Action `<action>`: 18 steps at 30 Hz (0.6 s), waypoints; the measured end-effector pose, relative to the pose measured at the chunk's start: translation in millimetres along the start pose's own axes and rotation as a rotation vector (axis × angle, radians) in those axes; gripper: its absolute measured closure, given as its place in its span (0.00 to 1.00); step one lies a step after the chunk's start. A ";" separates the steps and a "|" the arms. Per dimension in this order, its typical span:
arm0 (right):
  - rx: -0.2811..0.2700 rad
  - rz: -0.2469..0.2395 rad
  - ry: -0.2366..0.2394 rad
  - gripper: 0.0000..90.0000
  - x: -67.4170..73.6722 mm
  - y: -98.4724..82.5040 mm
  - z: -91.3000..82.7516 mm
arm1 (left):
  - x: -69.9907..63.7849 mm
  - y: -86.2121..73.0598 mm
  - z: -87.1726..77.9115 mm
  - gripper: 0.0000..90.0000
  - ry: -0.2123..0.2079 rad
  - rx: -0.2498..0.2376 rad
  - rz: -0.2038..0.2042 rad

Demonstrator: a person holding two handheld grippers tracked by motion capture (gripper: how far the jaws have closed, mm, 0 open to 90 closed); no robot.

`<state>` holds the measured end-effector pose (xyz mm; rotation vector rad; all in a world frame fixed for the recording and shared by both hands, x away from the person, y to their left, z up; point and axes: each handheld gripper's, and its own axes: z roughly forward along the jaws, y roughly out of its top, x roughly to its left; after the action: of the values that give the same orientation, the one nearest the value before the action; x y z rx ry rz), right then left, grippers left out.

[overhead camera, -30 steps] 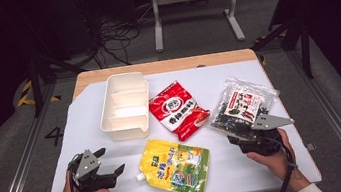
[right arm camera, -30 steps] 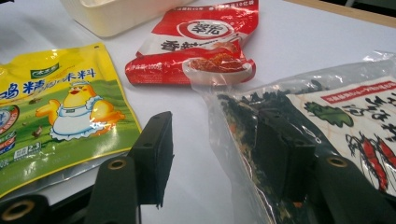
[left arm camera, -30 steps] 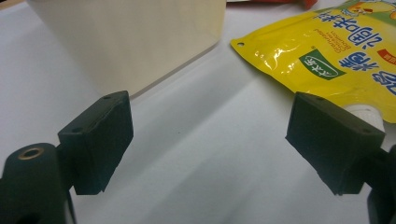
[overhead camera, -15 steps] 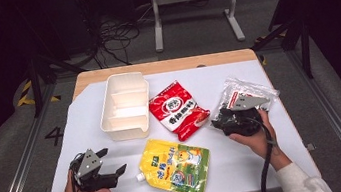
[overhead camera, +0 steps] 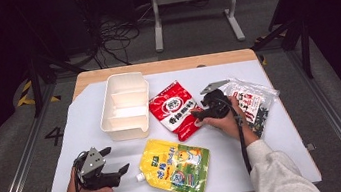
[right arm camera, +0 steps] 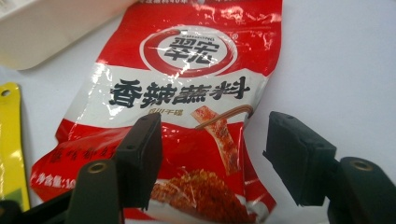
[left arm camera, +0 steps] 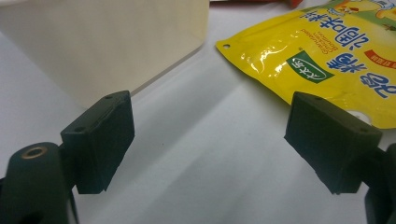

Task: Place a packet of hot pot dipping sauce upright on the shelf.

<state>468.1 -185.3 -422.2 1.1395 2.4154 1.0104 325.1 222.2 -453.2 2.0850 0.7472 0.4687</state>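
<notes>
A red snack packet lies flat in the middle of the white table cover, beside a white divided tray. My right gripper hovers at the packet's right edge, pointing left. In the right gripper view the red packet lies under the right gripper. Its jaws have just been opening and grip nothing. A yellow spouted pouch lies at the front. My left gripper rests open to the left of that pouch. In the left gripper view the left gripper holds nothing, with the yellow pouch ahead on the right.
A clear bag of dark dried food lies right of my right hand. The tray's wall stands close ahead of the left gripper. Bare table cover lies at the front right. Dark floor and metal frames surround the table.
My right hand has moved left from the clear bag to the red packet's right edge, and its jaws stand wider. The left hand has stayed put.
</notes>
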 end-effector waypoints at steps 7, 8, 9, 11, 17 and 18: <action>0.088 0.084 0.050 0.32 -12.4 5.0 19.3 | -1.0 1.6 2.1 0.18 -0.011 0.003 0.008; 0.088 0.084 0.050 0.32 -12.4 5.0 19.3 | -0.7 2.5 3.4 0.18 -0.011 0.003 0.009; 0.101 0.103 0.077 0.32 -14.1 5.6 21.0 | -1.0 3.7 4.6 0.18 -0.012 0.001 0.009; 0.120 0.117 0.094 0.33 -15.9 6.9 22.7 | -2.0 6.2 6.9 0.18 -0.019 0.001 0.015; 0.116 0.155 0.174 0.59 -19.1 6.0 23.5 | -6.7 9.2 13.5 0.18 -0.037 0.017 0.040; 0.114 0.154 0.173 0.64 -19.1 6.1 22.7 | -6.8 9.6 13.8 0.18 -0.036 0.017 0.042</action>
<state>495.6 -186.4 -434.8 1.3457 2.5813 1.0697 331.0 205.1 -453.6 2.1225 0.6897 0.4477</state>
